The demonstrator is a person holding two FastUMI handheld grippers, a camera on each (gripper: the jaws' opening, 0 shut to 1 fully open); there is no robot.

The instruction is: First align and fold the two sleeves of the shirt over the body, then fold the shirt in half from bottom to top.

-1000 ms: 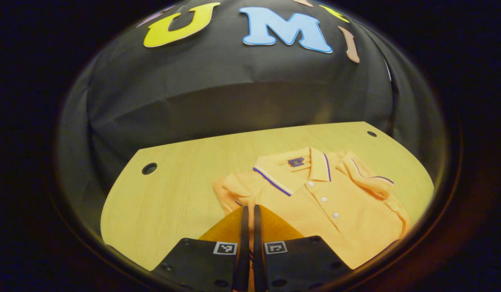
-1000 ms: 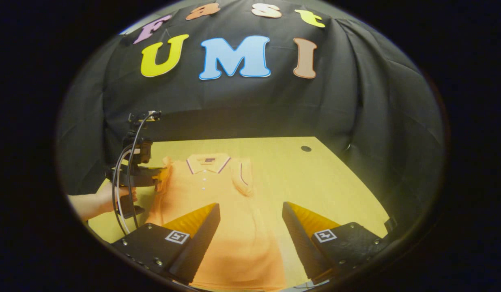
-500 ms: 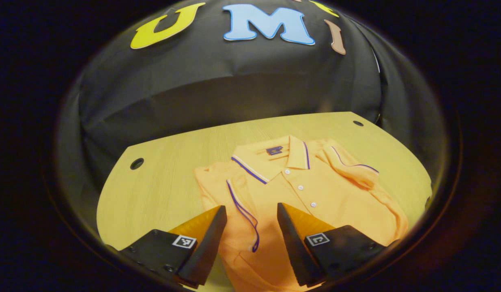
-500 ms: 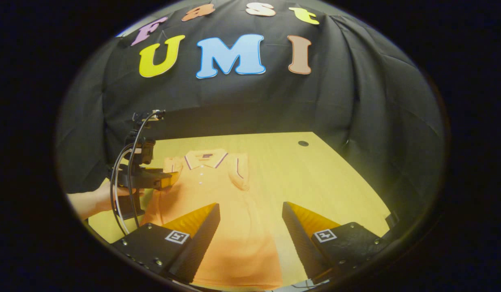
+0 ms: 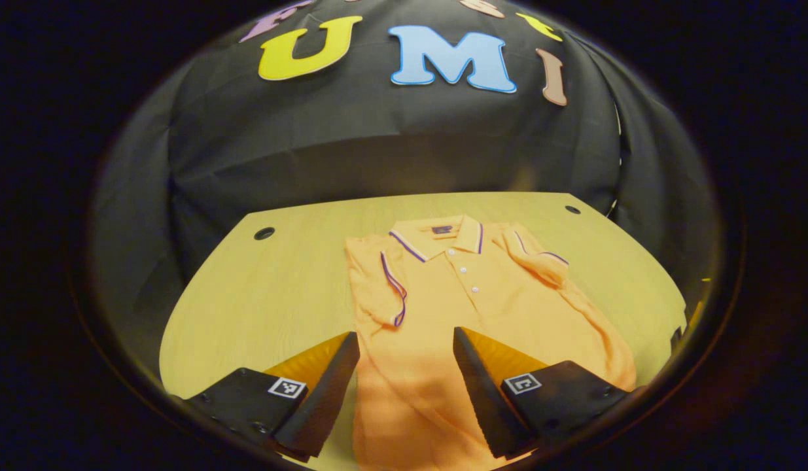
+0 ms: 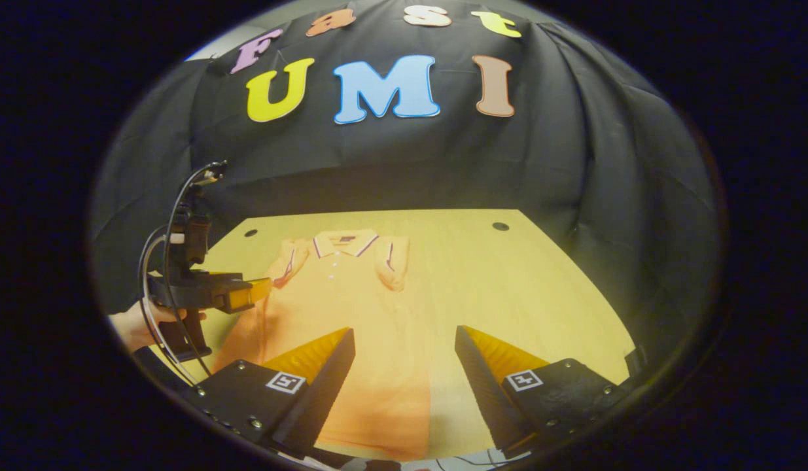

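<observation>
Left gripper (image 5: 404, 386) just let go of the sleeve (image 5: 385, 288) and backed off, jaws wide, empty. Right gripper (image 6: 404, 386) wide too. Both sleeves now lie folded on the shirt (image 5: 482, 314) ahead on the bench (image 5: 273, 294); bottom-to-top fold's probably next.

The shirt (image 5: 482, 307) is laid flat on the desk (image 5: 279, 294), collar (image 5: 436, 234) at 12 o'clock, hem at 6. One sleeve (image 5: 384, 288) is folded over the body at 9 o'clock, the other sleeve (image 5: 534, 255) at 3.
</observation>
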